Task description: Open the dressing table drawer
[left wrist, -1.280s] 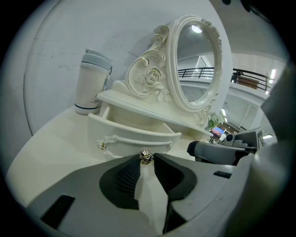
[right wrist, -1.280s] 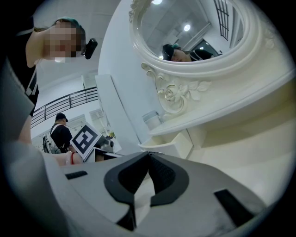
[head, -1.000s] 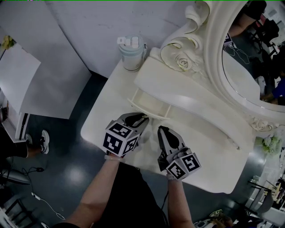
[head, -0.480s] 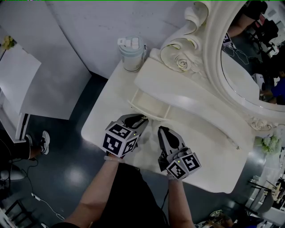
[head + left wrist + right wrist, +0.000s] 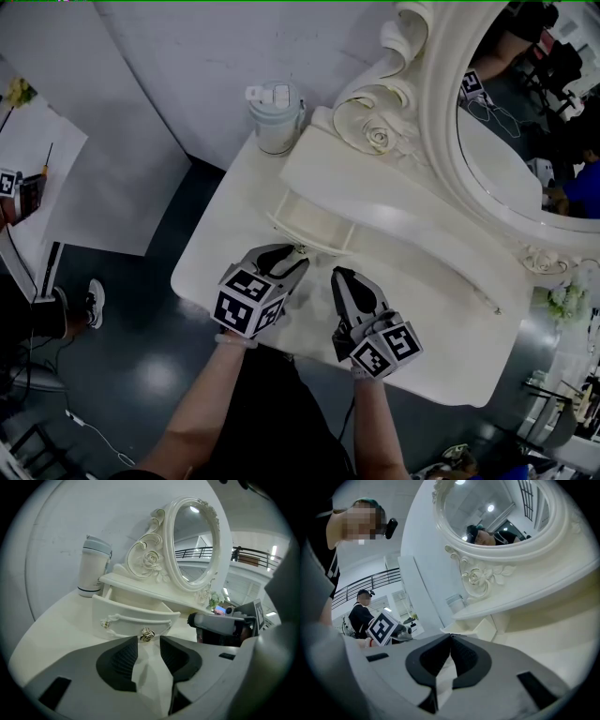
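Observation:
The cream dressing table [image 5: 431, 309] has a small drawer [image 5: 314, 225] under its raised shelf, pulled partly out; its empty inside shows. In the left gripper view the drawer front [image 5: 136, 618] carries a round metal knob [image 5: 146, 634]. My left gripper [image 5: 295, 258] points at that knob, and its jaws are opening: the knob sits just off the tips [image 5: 144, 641], between them, with a gap on each side. My right gripper [image 5: 339, 274] hovers over the tabletop to the right of the drawer, shut with nothing in it [image 5: 451, 636].
A pale lidded tumbler [image 5: 277, 114] stands at the table's back left corner, left of the drawer. An oval mirror [image 5: 506, 122] in a carved frame rises behind the shelf. Dark floor lies left of and in front of the table. A person's shoe [image 5: 92, 298] is at far left.
My left gripper's jaws have spread apart and let go of the knob. Neither hand has shifted, and the drawer stays pulled out as before.

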Demonstrator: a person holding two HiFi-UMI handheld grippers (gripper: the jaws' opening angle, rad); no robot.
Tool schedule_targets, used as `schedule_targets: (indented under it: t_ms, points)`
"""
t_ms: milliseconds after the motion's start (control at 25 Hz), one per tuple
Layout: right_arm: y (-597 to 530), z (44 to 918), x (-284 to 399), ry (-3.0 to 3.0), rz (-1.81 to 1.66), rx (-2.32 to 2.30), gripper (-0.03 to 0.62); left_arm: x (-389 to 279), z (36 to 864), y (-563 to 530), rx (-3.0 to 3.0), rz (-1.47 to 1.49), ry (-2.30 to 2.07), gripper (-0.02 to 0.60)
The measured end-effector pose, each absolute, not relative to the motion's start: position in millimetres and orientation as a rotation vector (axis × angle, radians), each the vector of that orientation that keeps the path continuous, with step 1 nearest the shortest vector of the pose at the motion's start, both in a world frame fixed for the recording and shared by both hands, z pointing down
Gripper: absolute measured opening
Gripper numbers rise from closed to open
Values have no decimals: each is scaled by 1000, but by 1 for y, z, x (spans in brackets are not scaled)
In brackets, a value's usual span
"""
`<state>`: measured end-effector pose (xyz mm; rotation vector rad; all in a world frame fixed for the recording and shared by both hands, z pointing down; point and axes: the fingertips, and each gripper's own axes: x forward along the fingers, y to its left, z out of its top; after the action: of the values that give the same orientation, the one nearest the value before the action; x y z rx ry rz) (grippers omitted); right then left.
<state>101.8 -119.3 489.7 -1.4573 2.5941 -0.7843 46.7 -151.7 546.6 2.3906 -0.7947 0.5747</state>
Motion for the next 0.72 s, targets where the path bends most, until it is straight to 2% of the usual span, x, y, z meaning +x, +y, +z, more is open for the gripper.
schedule_targets:
  t_ms: [160, 400, 720]
  points:
    - [-118, 483, 104, 2594, -764, -1473, 6, 39, 542, -149, 2398, 586, -814, 144]
    - [-121, 459, 108, 2596, -686, -1475, 6, 28, 519, -153, 2441, 547, -874, 21]
    - [-123, 418, 109, 2629, -575, -1455, 5, 27, 473, -161, 2489, 397, -878, 0]
